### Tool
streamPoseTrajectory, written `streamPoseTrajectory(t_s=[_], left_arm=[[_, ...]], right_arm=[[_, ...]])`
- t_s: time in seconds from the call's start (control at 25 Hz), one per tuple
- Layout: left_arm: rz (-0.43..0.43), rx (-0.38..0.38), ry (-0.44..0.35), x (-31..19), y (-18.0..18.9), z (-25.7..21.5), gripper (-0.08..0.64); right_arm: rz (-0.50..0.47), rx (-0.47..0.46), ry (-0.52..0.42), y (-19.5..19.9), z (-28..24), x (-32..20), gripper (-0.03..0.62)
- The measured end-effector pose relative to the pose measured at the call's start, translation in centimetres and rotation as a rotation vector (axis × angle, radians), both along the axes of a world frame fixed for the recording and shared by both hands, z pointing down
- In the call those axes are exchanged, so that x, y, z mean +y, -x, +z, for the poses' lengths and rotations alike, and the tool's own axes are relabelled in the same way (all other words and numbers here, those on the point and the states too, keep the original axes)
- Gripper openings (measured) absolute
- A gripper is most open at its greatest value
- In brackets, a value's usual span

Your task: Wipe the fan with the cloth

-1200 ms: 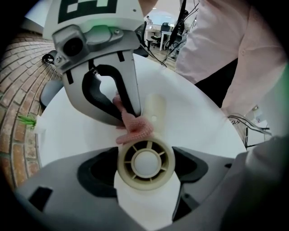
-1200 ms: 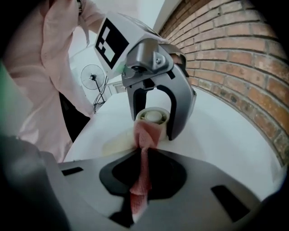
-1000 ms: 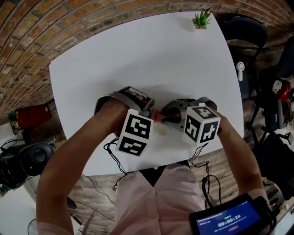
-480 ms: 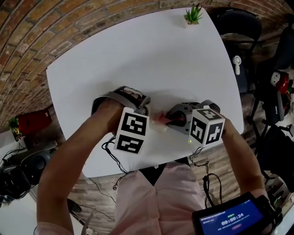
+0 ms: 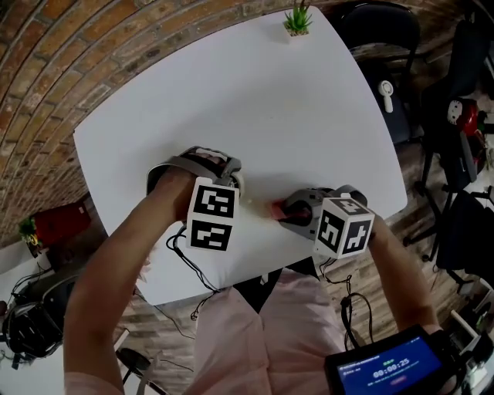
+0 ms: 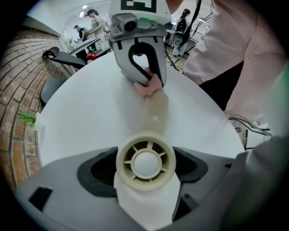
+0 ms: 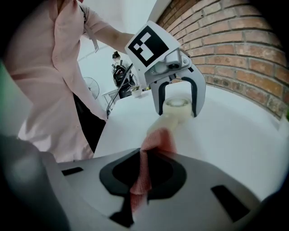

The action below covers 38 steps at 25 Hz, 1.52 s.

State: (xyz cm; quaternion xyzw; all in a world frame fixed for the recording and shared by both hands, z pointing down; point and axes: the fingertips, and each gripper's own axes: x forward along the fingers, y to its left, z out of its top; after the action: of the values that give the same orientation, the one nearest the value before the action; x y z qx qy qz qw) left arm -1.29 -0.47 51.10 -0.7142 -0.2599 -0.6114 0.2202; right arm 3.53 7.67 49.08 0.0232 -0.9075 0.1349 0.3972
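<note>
Two grippers meet over the near edge of the white table (image 5: 255,100). The left gripper (image 6: 145,168) is clenched on the round grille head of a cream handheld fan (image 6: 145,161). The right gripper (image 7: 141,177) is clenched on a pink cloth (image 7: 152,143).

Hidden or unclear:
- In the head view the fan is almost wholly covered by the marker cubes (image 5: 210,224) and the gripper bodies. Any pale part that shows is hard to separate from the white tabletop.
- In the left gripper view the fan below the grille is cut off by the gripper body. Only a white patch shows between the dark jaw pads.
- In the right gripper view the lower end of the cloth runs down into the jaw recess and out of sight.
- No view shows whether the fan handle (image 6: 154,113) rests on the table or sits just above it.

Relations:
- The handle points from the left gripper toward the right gripper.
- The bunched cloth touches the far end of the handle.
- The head view shows only a small pink tip of the cloth beside the right gripper.

Surroundings:
- A small potted plant (image 5: 297,17) stands at the far table edge, well apart from the grippers.
- A brick wall (image 7: 235,49) runs along one side.
- Black chairs (image 5: 386,31) stand beyond the far right corner.
- Cables (image 5: 185,258) hang over the near edge.
- A screen device (image 5: 386,370) with a timer is partly cut off at the lower right
</note>
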Motion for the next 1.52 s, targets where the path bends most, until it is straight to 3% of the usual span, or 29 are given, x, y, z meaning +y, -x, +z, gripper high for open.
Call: streamPoseTrajectory(t_s=[0.16,0.28,0.4,0.52,0.64,0.8,0.92,0.96,1.04,1.12,1.2,1.28,1.52], left_arm=[[-0.051,-0.005,-0.001,-0.2,0.1,0.1,0.371],[-0.152,0.013,0.038,-0.1,0.1,0.1,0.373],[-0.256,0.044,0.093,0.0,0.3,-0.1,0.376],[-0.348,0.104,0.096,-0.3,1.1,-1.7,0.379],[-0.524,0.289,0.076,-1.4,1.3,-6.1,0.38],[-0.793,0.703,-0.01,-3.1,1.8,-16.0,0.374],[-1.031,1.03,-0.134,-3.8,4.3,-24.2,0.202],[-1.122,1.138,-0.189,-4.2,5.7,-26.7,0.05],[-1.246,1.335,-0.26,-4.0,8.3,-31.2,0.012],[-1.279,1.475,-0.329,-2.7,9.7,-34.7,0.012],[-1.281,1.559,-0.431,-1.3,10.7,-37.2,0.012],[-1.286,1.589,-0.502,-0.3,11.6,-38.4,0.011],[-1.285,1.635,-0.503,1.5,12.8,-39.1,0.012]], right_arm=[[0.058,-0.049,0.019,1.6,-0.4,1.8,0.031],[0.136,-0.106,0.042,2.8,-1.3,3.1,0.031],[0.258,-0.166,0.035,2.7,-2.6,3.3,0.032],[0.401,-0.223,0.011,1.6,-4.5,2.8,0.032],[0.569,-0.287,-0.022,0.4,-7.3,1.8,0.034],[0.757,-0.375,-0.153,-0.8,-13.1,-1.6,0.035],[0.841,-0.432,-0.299,0.1,-19.2,-3.9,0.035],[0.869,-0.447,-0.354,0.5,-21.2,-4.7,0.037],[0.925,-0.472,-0.463,1.4,-25.0,-6.1,0.037],[0.969,-0.477,-0.566,2.4,-28.2,-6.9,0.037],[0.99,-0.469,-0.652,3.6,-30.3,-7.1,0.037],[0.998,-0.456,-0.706,4.8,-31.3,-7.0,0.035],[1.022,-0.46,-0.735,6.5,-32.0,-6.3,0.035]])
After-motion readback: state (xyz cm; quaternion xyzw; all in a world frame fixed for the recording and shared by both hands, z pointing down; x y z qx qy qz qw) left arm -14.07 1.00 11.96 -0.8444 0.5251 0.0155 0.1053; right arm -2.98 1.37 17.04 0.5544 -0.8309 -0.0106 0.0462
